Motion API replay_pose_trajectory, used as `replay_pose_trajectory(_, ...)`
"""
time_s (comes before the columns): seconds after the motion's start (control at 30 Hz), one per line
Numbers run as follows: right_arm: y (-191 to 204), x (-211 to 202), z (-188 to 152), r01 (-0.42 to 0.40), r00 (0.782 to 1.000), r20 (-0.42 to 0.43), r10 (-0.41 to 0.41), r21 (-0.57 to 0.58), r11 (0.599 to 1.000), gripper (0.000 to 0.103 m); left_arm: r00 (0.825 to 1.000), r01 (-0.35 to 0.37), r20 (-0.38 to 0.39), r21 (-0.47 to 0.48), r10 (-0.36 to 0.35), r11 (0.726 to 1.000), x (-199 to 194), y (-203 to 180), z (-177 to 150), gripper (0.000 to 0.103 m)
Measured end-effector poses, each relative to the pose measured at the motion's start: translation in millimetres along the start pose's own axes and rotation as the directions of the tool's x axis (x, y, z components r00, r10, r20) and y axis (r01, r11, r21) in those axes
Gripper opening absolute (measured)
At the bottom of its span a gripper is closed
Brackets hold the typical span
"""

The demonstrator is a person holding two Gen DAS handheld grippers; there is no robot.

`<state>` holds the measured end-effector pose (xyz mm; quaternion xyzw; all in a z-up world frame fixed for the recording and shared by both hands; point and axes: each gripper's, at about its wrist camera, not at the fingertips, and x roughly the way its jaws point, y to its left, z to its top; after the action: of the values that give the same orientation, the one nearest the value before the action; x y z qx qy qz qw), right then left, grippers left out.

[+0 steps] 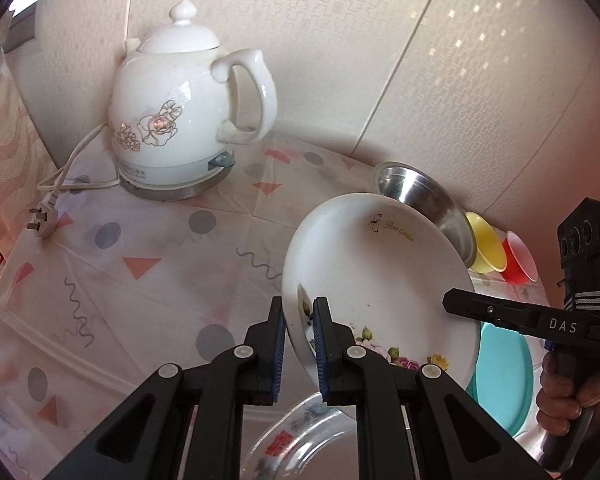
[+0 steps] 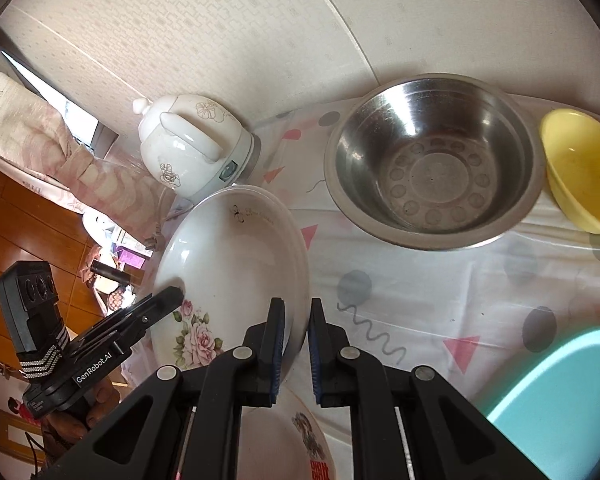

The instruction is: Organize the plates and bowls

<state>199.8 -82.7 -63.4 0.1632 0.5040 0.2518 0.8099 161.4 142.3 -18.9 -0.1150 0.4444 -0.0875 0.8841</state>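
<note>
Pale patterned wallpaper point(image 1: 440, 60) rose behind my table point(image 1: 148, 240), which wore a shape-printed cloth. Daylight entered a window point(image 2: 40, 84) far left, above wooden flooring point(image 2: 16, 216).
</note>
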Motion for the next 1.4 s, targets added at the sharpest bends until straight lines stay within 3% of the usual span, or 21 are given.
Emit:
replay_pose_trajectory(0.33,-50.5,-80.0,-57.1,0.026,0.995,0.090,-0.031,0.064,0.998,0.011,0.994,0.106,-0.018,0.126,-0.104,0.986,-14.3,-84.5,-31.6,0.013)
replay_pose_trajectory(0.7,-131.8,-143.4,-126.0,0.104,0.980,0.142,-0.136,0.216,0.971,0.011,0.972,0.219,-0.136,0.216,-0.193,0.952,12.3,-181.9,-78.1,0.014)
replay_pose_trajectory(0.97,-169.2,-152.7,-151.7,0.145,0.968,0.153,-0.198,0.303,0.942,0.011,0.963,0.230,-0.198,0.260,-0.181,0.938,37.3,-219.2,-99.4,0.014)
replay_pose_trajectory(1.4,-191.5,-140.3,-153.3,0.265,0.940,0.132,-0.315,0.300,0.916,0.011,0.960,0.173,-0.262,0.266,-0.102,0.948,79.4,-229.1,-117.9,0.015)
